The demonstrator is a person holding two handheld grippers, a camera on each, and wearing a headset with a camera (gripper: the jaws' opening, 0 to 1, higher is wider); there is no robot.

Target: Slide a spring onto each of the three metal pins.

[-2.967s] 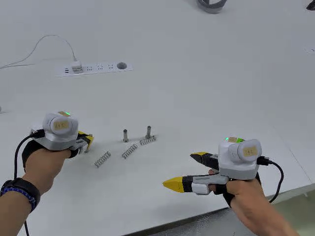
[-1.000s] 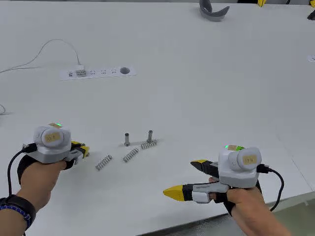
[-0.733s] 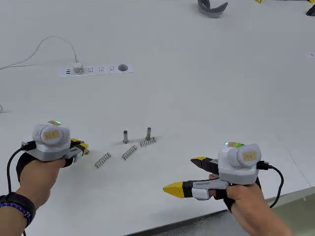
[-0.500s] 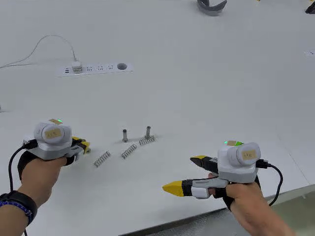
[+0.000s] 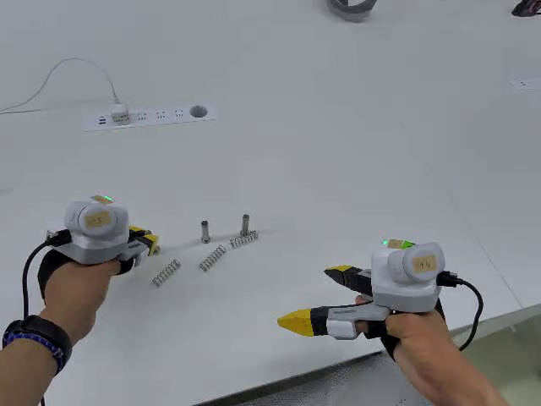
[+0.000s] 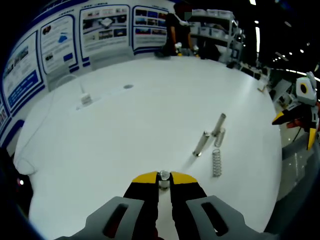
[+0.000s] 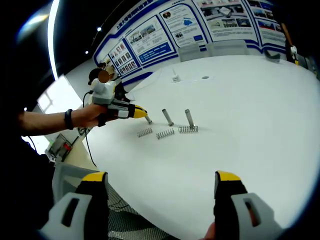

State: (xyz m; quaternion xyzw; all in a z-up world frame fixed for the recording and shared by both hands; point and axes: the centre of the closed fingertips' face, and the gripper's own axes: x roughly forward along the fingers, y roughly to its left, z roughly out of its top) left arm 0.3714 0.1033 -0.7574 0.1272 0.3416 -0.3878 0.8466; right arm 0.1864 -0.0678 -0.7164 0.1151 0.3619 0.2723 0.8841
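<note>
the left gripper has its yellow-tipped jaws pinched on a short grey metal pin, low over the white workbench; the right gripper hangs with jaws spread wide, holding nothing; two upright metal pins stand just beyond three small coiled steel springs lying flat between the grippers

This looks like a lab or an engineering demonstration hall. A wide white bench stretches away from the left gripper, and a white power strip with its cable lies far ahead on it. Past the bench's far edge, blue-framed technical posters line the wall, which also shows well ahead of the right gripper. To the right of the posters, stocked shelves stand under ceiling strip lights.
</note>
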